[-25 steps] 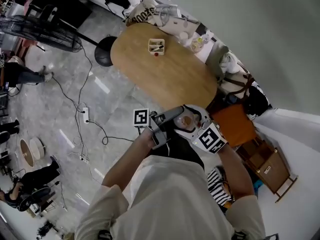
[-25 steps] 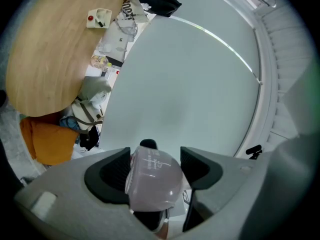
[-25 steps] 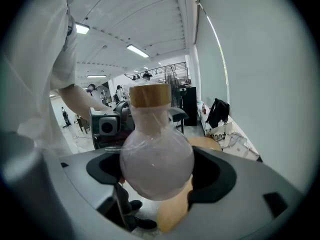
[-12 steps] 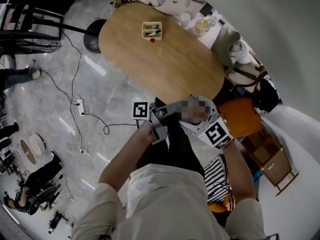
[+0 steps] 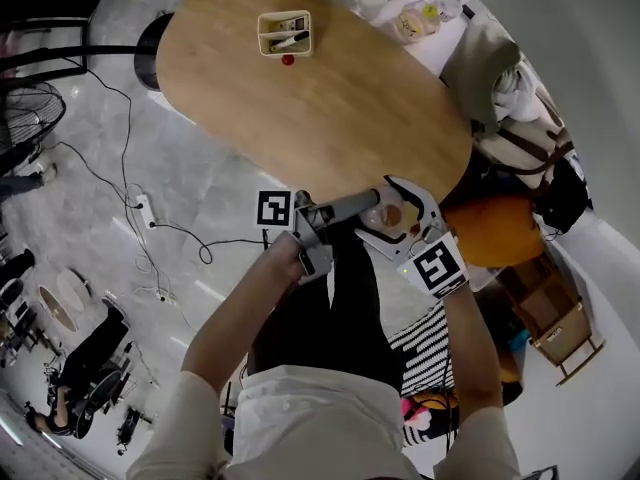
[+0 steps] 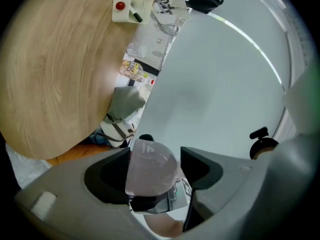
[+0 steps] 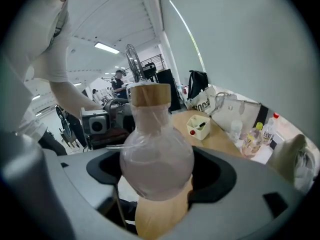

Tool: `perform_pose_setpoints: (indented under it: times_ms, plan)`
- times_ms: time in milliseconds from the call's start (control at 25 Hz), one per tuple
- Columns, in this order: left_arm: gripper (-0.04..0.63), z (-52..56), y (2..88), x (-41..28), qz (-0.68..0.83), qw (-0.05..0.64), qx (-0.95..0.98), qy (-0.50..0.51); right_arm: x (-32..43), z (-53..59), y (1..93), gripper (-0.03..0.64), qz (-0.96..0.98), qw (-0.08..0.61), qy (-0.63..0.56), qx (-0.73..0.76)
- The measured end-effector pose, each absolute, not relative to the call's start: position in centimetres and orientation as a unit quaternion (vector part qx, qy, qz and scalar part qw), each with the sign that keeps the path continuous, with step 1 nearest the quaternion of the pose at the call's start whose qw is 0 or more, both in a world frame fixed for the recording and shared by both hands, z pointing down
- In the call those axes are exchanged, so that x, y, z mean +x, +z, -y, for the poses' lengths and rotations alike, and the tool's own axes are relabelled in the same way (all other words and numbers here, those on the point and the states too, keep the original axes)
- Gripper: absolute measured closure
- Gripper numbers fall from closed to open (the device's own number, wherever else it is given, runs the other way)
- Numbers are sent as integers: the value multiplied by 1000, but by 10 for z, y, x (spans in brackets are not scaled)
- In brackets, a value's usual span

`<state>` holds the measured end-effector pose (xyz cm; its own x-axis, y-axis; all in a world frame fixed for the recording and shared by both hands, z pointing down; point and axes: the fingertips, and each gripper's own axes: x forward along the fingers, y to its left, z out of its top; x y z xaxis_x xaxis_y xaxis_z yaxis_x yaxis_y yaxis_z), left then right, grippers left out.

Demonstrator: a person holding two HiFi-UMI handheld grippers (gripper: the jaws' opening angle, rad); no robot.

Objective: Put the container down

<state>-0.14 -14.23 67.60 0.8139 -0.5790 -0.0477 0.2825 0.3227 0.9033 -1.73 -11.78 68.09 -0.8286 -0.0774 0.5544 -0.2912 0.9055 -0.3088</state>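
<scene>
We show an oval table (image 5: 330, 108) of pale, fine-grained wood. Just off its near edge, the left gripper (image 6: 154, 164) and right gripper (image 7: 157, 171), grey with black-and-white square markers, both clamp the container (image 7: 150, 134), a translucent, round-bellied flask with a tan neck. No label is legible.

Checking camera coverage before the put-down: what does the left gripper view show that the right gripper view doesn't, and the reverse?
Left gripper view only: a wide top-down spread of the light wooden oval table.

Right gripper view only: the tan stopper on the neck of the clear round-bellied container, a standing fan, ceiling lights and a person far behind.

Both: that container between the jaws, and the white compartment tray with a red ball on the table.
</scene>
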Motion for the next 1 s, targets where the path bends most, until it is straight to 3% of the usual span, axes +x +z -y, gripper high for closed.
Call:
perform_pose_setpoints:
  times_ms: [480,1000]
  plan:
    - [293,151,812,-10,170,818,500,-228,-14,148,815,225,924,262,242,141]
    - [293,155,886,-36,205,798,537,-183,1,162,916,225,904,277,268,184]
